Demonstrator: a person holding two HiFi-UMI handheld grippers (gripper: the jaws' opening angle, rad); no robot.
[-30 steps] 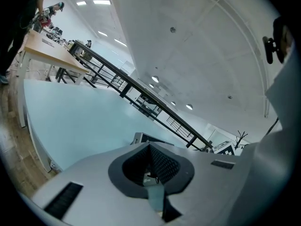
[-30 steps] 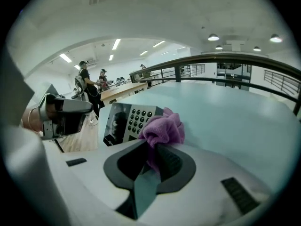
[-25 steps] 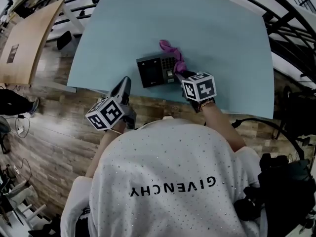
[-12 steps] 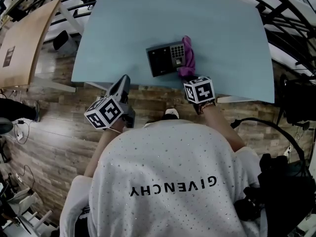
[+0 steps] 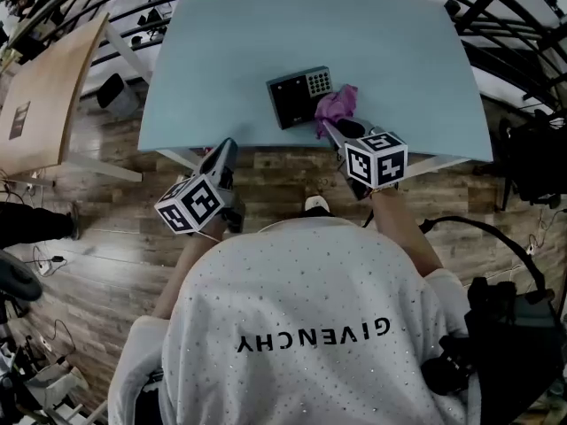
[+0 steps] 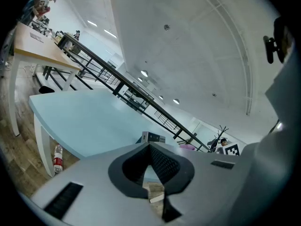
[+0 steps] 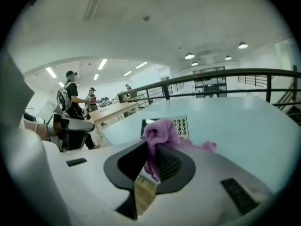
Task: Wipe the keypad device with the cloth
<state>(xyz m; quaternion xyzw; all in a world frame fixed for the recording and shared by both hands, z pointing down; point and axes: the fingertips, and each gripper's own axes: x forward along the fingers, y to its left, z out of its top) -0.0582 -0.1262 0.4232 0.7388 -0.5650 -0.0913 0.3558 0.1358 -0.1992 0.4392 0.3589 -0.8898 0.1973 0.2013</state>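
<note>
Right claw [image 5: 335, 131] clamped on the purple cloth [image 5: 334, 106]. The cloth is bunched just beside the keypad device [image 5: 299, 96], at its near right corner, not on the keys. Device sits near the front edge of the surface [image 5: 266, 34]. Left claw [image 5: 226, 153] closed, empty, off the edge. Wipe coverage unconfirmed; probably more passes left.

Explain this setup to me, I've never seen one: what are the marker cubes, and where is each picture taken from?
No robot: a person holds a two-finger gripper in each hand; the patterned cubes are part of them. One picture is from a camera on the person's head, the other two from cameras on each gripper. On the pale blue table lies a dark keypad device. The right gripper is shut on a purple cloth beside it. The left gripper is shut on nothing, near the table's edge.
</note>
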